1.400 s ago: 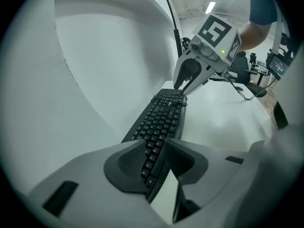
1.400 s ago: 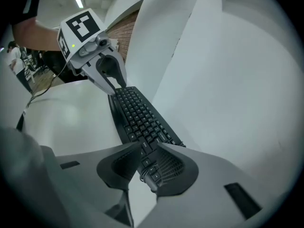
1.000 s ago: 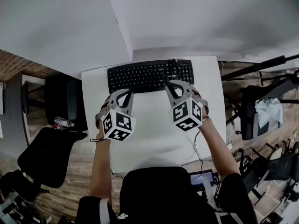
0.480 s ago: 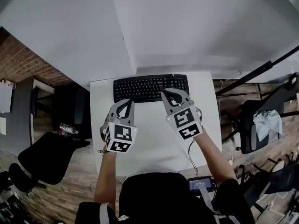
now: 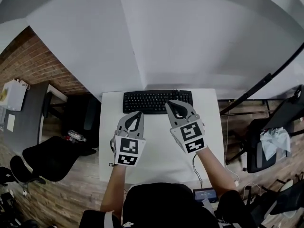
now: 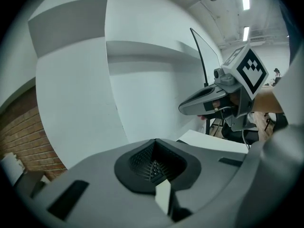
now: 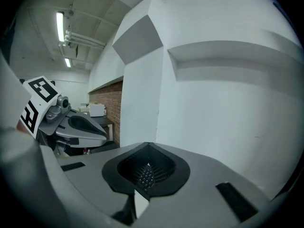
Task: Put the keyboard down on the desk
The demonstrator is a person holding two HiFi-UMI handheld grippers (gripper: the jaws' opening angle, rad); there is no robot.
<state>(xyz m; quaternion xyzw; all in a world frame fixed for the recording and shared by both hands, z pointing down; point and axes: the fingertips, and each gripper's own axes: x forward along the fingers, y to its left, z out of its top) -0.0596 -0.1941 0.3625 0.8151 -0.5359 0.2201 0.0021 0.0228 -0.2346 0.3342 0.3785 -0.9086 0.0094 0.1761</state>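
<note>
The black keyboard (image 5: 152,100) lies flat along the far edge of the white desk (image 5: 156,139). My left gripper (image 5: 138,114) hovers just in front of the keyboard's left half, shut and empty. To its right, my right gripper (image 5: 171,104) is also shut and empty, its tip over the keyboard's near edge. Both gripper views look up at the white wall: the left gripper (image 6: 155,144) has its jaws pressed together with nothing between them, and so has the right gripper (image 7: 147,146). Each gripper view shows the other gripper beside it, the right gripper (image 6: 213,96) and the left gripper (image 7: 71,125).
A white wall rises directly behind the desk. Black chairs (image 5: 52,158) and a bottle (image 5: 76,136) are on the wooden floor at the left, beside a brick wall (image 5: 33,65). Another chair (image 5: 266,141) stands at the right. A small screen device (image 5: 205,194) sits at the person's lap.
The head view has tilted up, showing more wall. Both grippers stay in front of the keyboard and now point more upward. The keyboard has not moved on the desk.
</note>
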